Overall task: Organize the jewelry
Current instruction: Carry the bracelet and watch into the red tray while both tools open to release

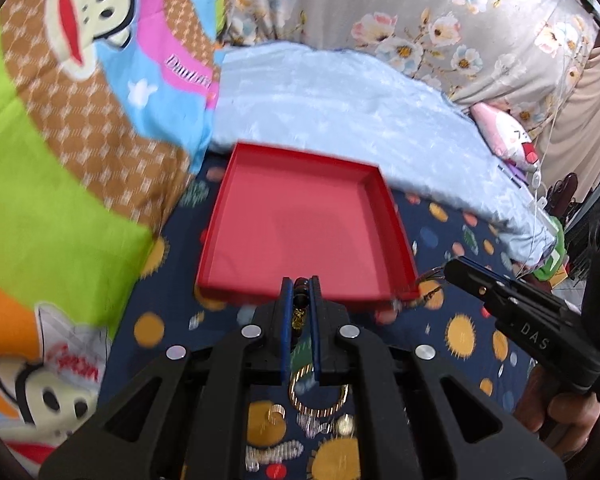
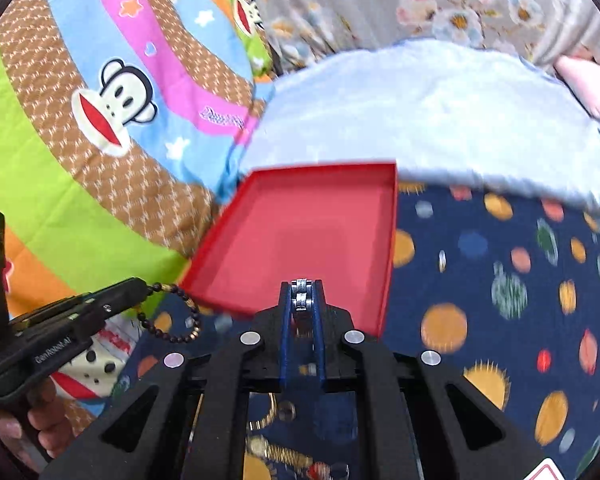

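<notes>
A shallow red tray [image 1: 216, 240] [image 2: 388, 248] lies empty on the dark blue dotted bedsheet. My left gripper [image 1: 301, 286] is shut on a dark beaded bracelet [image 1: 300, 300] at the tray's near edge; its loop [image 2: 180, 312] hangs below the left gripper [image 2: 140, 286] in the right wrist view. My right gripper [image 2: 303, 286] is shut on a silver link bracelet [image 2: 302, 296] over the tray's near edge. It also shows in the left wrist view [image 1: 450, 270], by the tray's near right corner. A gold bangle [image 1: 318, 396] and small silver pieces [image 1: 324, 426] lie on the sheet under my left gripper.
A cartoon monkey quilt [image 1: 60, 140] lies left of the tray. A pale blue blanket [image 1: 340, 108] is bunched behind it. A floral curtain [image 1: 440, 20] hangs beyond. More gold jewelry [image 2: 276, 454] lies on the dotted sheet [image 2: 500, 280] under my right gripper.
</notes>
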The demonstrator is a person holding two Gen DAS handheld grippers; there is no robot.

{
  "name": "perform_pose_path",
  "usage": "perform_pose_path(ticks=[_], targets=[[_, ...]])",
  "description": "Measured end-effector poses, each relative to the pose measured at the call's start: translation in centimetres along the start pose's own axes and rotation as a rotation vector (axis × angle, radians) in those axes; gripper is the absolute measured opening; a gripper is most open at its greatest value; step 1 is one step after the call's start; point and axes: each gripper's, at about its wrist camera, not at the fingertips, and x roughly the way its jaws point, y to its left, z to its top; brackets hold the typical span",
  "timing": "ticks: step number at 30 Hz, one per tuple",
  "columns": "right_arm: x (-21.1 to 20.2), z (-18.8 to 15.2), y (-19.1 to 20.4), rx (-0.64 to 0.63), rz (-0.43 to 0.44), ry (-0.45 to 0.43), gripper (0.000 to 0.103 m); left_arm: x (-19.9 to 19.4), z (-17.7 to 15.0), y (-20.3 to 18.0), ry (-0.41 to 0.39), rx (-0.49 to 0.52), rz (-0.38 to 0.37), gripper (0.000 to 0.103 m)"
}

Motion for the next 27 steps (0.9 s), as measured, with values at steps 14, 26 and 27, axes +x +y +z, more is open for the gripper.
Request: perform_pose_path(ticks=[14, 26, 27], targets=[[11.6, 11.9, -3.0, 0.035, -0.039, -0.029, 0.009, 12.9, 12.0, 0.7, -0.026, 0.050, -0.004, 0.007], [17.0, 8.3, -6.9, 0.039, -0.128, 0.071, 0.011, 21.2, 11.1, 2.9, 0.044, 0.050, 0.129, 0.026], [16.4, 7.8, -6.8, 0.032, -0.140, 0.065, 0.011, 20.9, 10.8, 3.1, 0.044, 0.040, 0.137, 0.041]])
